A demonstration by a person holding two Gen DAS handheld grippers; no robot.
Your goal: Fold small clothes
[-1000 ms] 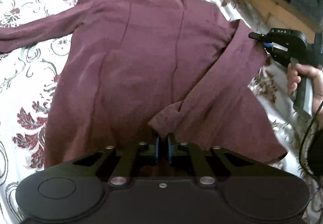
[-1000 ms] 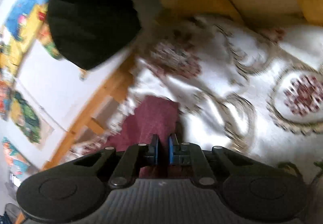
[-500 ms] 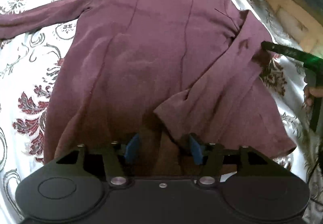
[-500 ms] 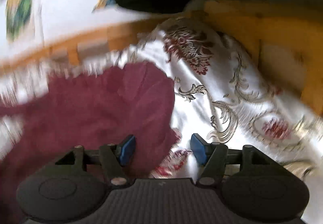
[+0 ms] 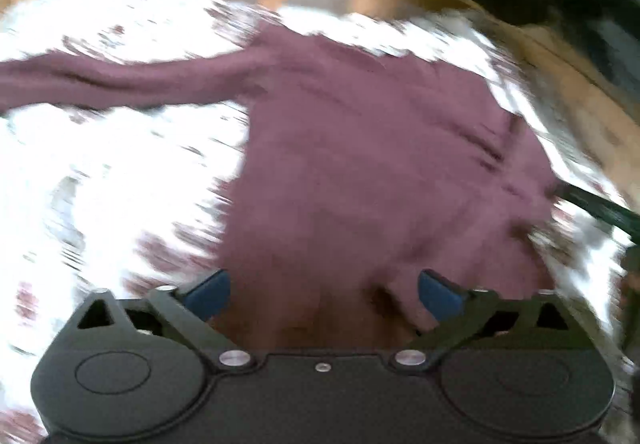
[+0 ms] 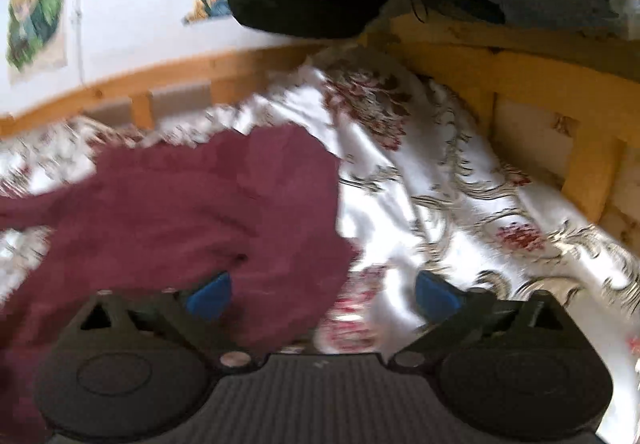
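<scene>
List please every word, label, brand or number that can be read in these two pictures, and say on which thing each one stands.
None can be read.
Colourful posters on the wall: pictures only, too blurred for any lettering.
Maroon top: no label or print shows.
Patterned bed cover: floral and scroll ornament only, no text.
Left gripper and right gripper: no marking shows on their black bodies.

Gripper: my right gripper (image 6: 323,294) has just been opening; jaws wide, gripping nothing.
Garment: I see the maroon top (image 6: 192,204) lying flat on the floral bedspread (image 6: 440,204).
Surround: wooden bed frame (image 6: 520,84).
</scene>
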